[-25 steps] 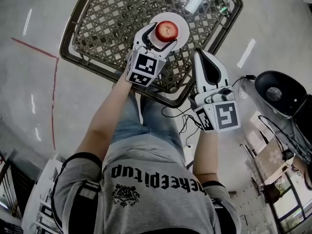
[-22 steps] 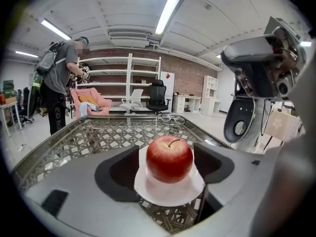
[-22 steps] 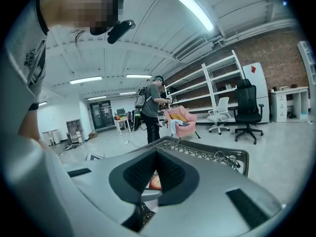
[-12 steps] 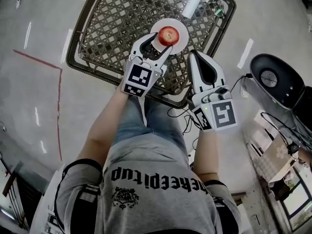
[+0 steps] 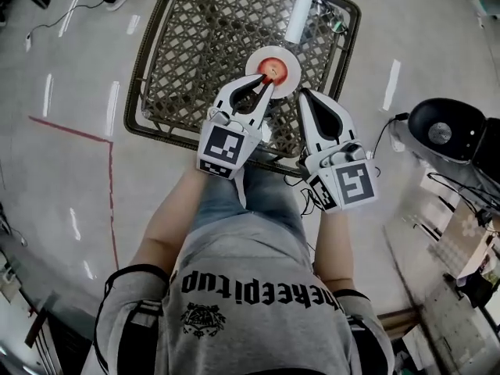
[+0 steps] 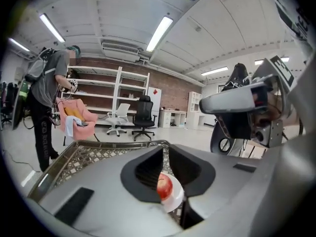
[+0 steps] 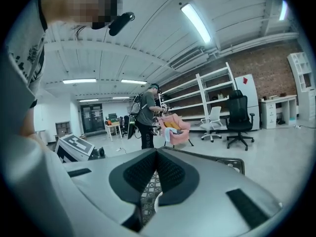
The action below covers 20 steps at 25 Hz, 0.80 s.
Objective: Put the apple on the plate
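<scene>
A red apple [image 5: 275, 70] sits on a small white plate [image 5: 290, 57] on the woven wicker table [image 5: 195, 45]. My left gripper [image 5: 267, 84] is lifted just short of the plate; its jaws are closing, the tips nearly together with nothing between them. In the left gripper view the apple [image 6: 164, 185] and the plate [image 6: 175, 202] show below, through the gap behind the joined tips of the left gripper [image 6: 163, 146]. My right gripper [image 5: 301, 94] hovers beside it to the right, shut and empty; the right gripper [image 7: 157, 150] shows its tips meeting over the wicker.
A white tube [image 5: 300, 14] lies at the table's far edge. A black round device [image 5: 441, 131] and cables lie on the floor at right. A person [image 6: 49, 98] stands beyond the table by a pink chair [image 6: 74, 117], with shelves and office chairs behind.
The left jaws were open around the apple and have drawn back, lifted and closed empty. The apple stays on the plate. The right gripper has risen a little too.
</scene>
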Available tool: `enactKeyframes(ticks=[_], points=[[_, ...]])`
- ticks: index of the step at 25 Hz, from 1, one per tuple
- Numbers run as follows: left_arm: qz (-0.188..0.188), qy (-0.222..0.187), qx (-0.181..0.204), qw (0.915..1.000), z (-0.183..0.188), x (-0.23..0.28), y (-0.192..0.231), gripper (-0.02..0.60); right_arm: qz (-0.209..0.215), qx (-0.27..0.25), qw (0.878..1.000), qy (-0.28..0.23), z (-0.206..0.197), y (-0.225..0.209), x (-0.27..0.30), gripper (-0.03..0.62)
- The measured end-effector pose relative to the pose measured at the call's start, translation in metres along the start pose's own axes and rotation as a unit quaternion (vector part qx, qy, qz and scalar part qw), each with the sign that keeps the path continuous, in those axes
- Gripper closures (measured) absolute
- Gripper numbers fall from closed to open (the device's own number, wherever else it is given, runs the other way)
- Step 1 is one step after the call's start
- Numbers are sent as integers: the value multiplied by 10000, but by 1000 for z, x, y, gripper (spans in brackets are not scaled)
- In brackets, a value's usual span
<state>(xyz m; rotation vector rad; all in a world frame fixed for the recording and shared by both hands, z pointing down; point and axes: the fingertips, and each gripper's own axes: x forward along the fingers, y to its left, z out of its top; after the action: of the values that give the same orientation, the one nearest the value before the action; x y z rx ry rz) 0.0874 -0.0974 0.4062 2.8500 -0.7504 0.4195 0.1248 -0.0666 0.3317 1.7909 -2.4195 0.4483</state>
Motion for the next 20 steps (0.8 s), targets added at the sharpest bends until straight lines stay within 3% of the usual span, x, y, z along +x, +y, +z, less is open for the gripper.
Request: enactKeyframes(ticks=[5, 13, 20], points=[[-304, -288, 137, 9990, 29, -15, -2, 559, -230, -73, 9996, -123, 8, 13, -4, 585], [-781, -546, 320, 9949, 71, -37, -17, 560, -512, -60, 9982, -293, 25, 26, -19, 585], [-1227, -731, 348, 9891, 84, -49, -22, 560, -756, -105, 9964, -380, 23, 35, -18, 585]])
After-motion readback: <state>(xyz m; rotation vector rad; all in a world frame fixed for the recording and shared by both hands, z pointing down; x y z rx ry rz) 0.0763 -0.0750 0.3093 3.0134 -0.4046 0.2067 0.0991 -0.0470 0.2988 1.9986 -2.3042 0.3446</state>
